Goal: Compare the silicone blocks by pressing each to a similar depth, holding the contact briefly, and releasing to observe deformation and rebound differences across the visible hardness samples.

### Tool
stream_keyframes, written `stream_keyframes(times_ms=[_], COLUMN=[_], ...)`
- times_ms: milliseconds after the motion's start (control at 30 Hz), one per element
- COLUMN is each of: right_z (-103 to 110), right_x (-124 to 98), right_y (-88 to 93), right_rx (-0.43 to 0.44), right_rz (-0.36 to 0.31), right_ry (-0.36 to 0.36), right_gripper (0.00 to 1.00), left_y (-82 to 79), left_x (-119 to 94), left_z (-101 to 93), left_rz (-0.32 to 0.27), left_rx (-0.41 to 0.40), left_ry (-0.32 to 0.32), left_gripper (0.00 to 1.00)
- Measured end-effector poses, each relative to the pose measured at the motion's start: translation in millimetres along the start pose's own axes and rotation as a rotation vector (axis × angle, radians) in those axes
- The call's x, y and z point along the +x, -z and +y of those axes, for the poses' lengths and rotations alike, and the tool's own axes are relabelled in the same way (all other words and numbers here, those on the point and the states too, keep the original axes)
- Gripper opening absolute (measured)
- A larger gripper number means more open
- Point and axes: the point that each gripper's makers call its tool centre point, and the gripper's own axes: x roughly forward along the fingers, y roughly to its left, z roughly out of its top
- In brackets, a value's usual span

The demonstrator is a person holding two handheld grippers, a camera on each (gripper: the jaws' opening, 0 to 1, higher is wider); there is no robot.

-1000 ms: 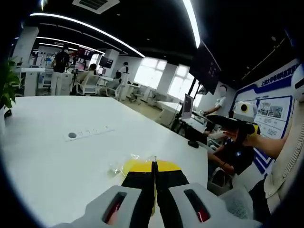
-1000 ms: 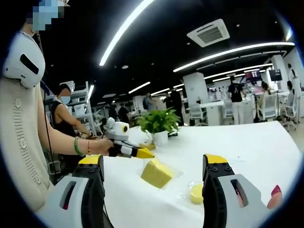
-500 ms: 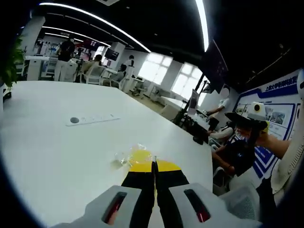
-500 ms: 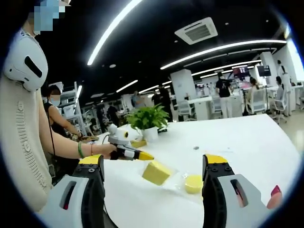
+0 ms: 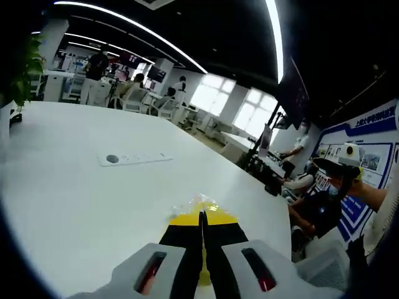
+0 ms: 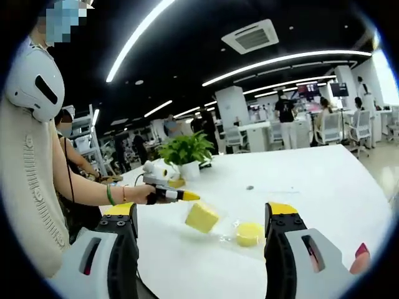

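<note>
1. Nearest the lens in the right gripper view, the right hand-held gripper (image 6: 203, 249) stands released, its yellow-tipped jaws wide apart and gripping nothing.
2. Between those jaws and farther out, a pale yellow square silicone block (image 6: 202, 217) and a yellow round silicone block (image 6: 249, 233) lie on the white desk (image 6: 324, 180), near each other on what looks like clear wrapping. Both are well apart from the right jaws.
3. Just beside the square block, the left hand-held gripper (image 6: 187, 196) is clenched to a closed yellow point. Whether the tip touches the block cannot be told.
4. Along the left gripper view, the closed tip (image 5: 202, 219) covers a yellow sample edge with crinkled film at the tip.
5. Judgement: pressing should be straight down with the closed tip, to a matched depth, held briefly and lifted cleanly. The film may slide.
6. Farther off: a white strip with a dark button (image 5: 134, 159), and a green potted plant (image 6: 184, 152).
</note>
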Motion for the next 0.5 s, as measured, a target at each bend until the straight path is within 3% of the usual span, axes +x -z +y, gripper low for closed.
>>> stream_keyframes(times_ms=[333, 500], right_z=[-5, -7], right_x=[2, 6], right_y=[5.0, 9.3], right_rx=[0.009, 0.018], right_rz=[0.024, 0.037], right_ry=[0.02, 0.026], right_gripper=[0.77, 0.77], left_y=[0.8, 10.4], left_x=[-5, -7], left_z=[47.3, 62.7], left_rz=[-0.022, -0.005], left_rx=[-0.019, -0.023], left_ry=[-0.094, -0.127], left_gripper=[0.0, 0.0])
